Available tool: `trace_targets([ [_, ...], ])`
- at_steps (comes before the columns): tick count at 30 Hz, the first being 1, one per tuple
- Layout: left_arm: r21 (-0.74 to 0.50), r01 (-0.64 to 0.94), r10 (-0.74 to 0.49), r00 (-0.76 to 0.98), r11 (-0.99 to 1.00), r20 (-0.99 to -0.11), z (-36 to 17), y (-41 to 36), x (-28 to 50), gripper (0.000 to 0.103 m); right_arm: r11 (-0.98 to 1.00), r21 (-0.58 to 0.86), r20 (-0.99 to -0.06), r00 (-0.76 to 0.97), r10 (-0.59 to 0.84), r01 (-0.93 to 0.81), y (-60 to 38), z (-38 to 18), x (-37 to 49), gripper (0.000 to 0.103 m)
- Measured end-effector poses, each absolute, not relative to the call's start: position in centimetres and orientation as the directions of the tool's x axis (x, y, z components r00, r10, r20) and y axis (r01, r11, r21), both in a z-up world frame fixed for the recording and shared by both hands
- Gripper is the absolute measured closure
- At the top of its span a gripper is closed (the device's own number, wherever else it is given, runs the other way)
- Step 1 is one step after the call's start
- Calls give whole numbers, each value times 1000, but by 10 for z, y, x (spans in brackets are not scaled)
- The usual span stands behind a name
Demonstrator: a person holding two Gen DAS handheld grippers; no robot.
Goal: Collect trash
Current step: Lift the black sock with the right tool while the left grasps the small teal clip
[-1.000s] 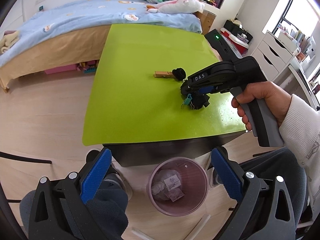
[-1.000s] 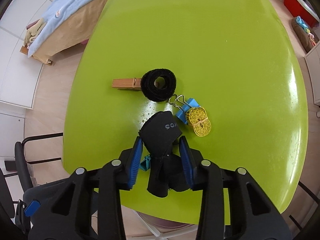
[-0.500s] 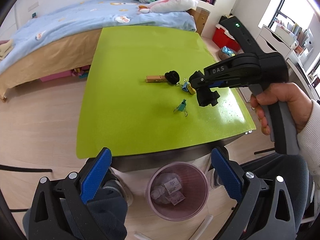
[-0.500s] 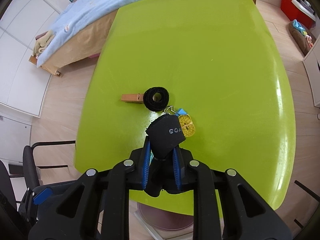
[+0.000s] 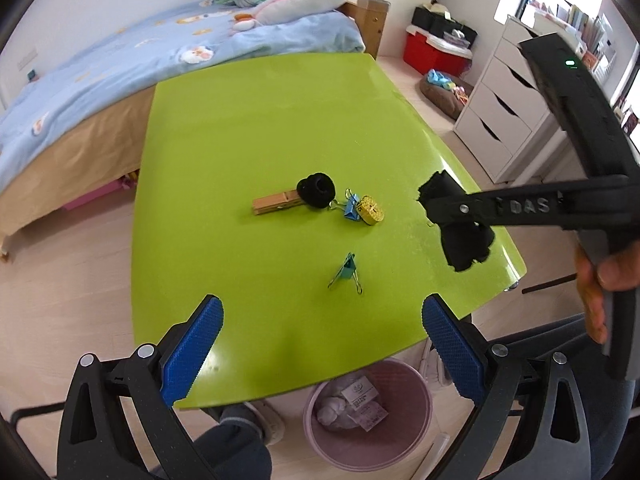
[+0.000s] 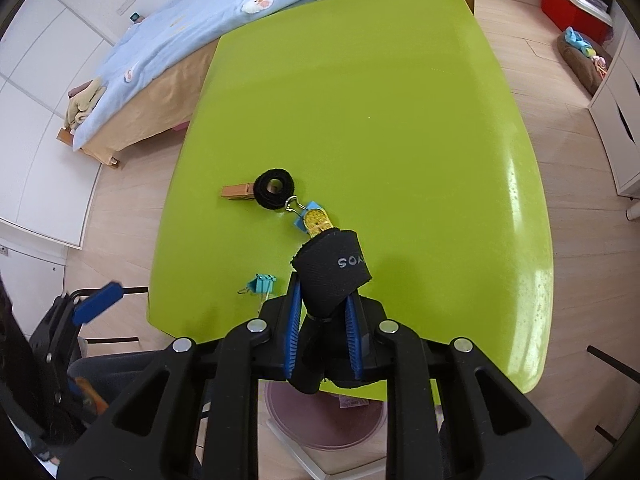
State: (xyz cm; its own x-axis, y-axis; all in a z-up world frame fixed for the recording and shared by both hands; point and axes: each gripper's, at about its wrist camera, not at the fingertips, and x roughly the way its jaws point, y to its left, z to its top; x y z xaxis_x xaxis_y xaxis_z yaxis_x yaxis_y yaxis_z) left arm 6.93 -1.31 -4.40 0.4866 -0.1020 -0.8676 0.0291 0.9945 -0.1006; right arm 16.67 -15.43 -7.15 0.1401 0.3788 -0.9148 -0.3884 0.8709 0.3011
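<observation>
I see the green table (image 5: 248, 128) in front of me, and under its near edge stands the pink trash bin (image 5: 416, 384) with some papers inside. My left gripper (image 5: 322, 354) hangs over the near table edge with its jaws wide apart and nothing between them. My right gripper (image 6: 322, 334) is clamped on a black fabric strap (image 6: 334, 270), which it holds above the table. On the table lie a wooden clothespin (image 5: 276, 204) touching a black foam ring (image 5: 316, 190), a blue binder clip (image 5: 351, 207) beside a yellow roll (image 5: 371, 210), and a teal binder clip (image 5: 347, 270) lying apart.
</observation>
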Motion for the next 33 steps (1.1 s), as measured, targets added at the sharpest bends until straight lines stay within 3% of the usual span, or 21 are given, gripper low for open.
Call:
trace_targets([
  [12,-57,120,-101,397,991,-912,-87,-37,122,8,881,271,-923,156,352,-388,-178,-74,167,83],
  [14,-62,124,-104,377,990,-920,-93,-39,126,24,881,271,-923,155,352,-387,-181,-75,167,83],
  [21,-82,132,-122,334,988,-935,-106,-42,133,62,878,273,-924,147,353,-392,-183,-80,167,83],
  [23,-78,131,-118,328,988,-937,-108,-43,133,81,877,274,-923,146,355,-396,-182,-81,166,83],
  [33,-105,116,-139,346,988,-928,-102,-40,123,89,870,278,-918,155,365,-406,-180,-80,161,83],
])
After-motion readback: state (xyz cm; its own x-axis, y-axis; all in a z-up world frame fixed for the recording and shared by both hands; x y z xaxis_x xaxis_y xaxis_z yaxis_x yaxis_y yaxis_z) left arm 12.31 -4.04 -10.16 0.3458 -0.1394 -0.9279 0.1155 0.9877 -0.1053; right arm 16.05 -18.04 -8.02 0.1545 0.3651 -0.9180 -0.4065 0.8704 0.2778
